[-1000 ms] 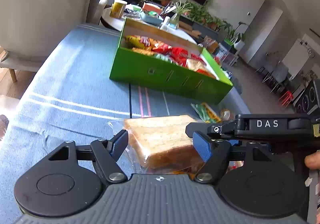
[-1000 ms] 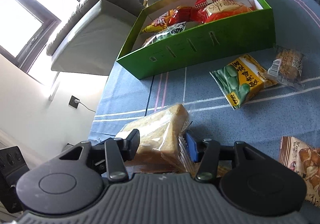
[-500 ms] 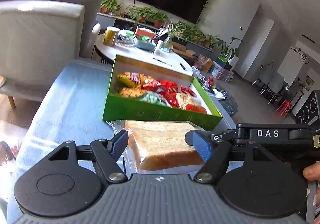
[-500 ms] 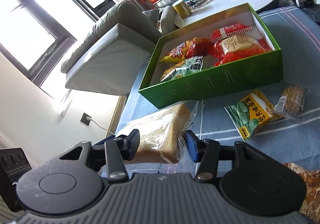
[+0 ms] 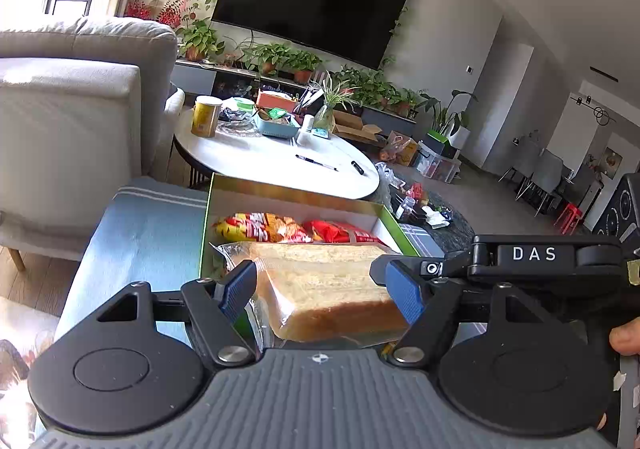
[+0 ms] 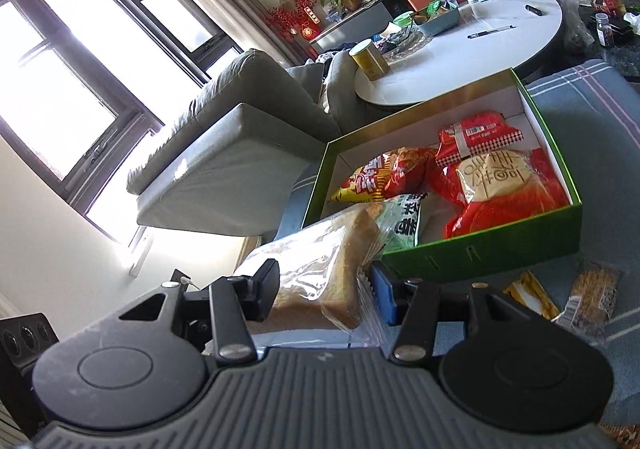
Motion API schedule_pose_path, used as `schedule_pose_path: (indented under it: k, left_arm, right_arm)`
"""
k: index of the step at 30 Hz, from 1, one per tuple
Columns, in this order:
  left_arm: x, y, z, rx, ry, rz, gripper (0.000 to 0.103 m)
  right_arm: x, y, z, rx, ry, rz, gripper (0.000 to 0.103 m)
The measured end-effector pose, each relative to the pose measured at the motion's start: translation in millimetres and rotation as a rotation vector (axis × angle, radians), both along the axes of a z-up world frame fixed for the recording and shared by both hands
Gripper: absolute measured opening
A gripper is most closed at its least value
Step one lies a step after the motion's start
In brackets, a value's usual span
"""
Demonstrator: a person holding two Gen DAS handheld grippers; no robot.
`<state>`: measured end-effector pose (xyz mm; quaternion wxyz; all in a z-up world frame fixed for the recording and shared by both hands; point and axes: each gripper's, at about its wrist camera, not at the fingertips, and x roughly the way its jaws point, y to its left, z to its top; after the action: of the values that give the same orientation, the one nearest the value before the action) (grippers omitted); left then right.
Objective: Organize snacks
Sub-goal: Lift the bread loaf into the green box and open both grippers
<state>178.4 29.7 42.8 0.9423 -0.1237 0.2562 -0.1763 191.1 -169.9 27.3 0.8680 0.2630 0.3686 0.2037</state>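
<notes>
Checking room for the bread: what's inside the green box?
Inside the green box: a yellow-red chip bag, red packets and a green-white packet. The bagged bread hides its near corner.

The bagged bread [image 6: 320,269] sits between the fingers of the right gripper [image 6: 322,289], above the near left corner of the box [image 6: 480,255]. Snack packets [image 6: 496,177] lie inside the box. Two loose packets [image 6: 592,289] lie on the cloth [image 6: 600,97] to the near right of the box. The round table [image 6: 460,53] stands behind the box, the sofa [image 6: 224,153] to its left.
</notes>
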Motion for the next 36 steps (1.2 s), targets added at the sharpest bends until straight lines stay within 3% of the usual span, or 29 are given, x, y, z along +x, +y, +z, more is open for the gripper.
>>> schedule_pose_path:
  k: [26,36]
  left_arm:
    - [113,-23,-8,0.081,-0.017,-0.029,0.068]
    - [150,-18,-27,0.043,0.010,-0.043,0.066]
  right_arm:
    - [105,-21,-16,0.072,0.033,-0.085,0.058]
    - [140,-18,-35,0.063,0.069,-0.102,0.058]
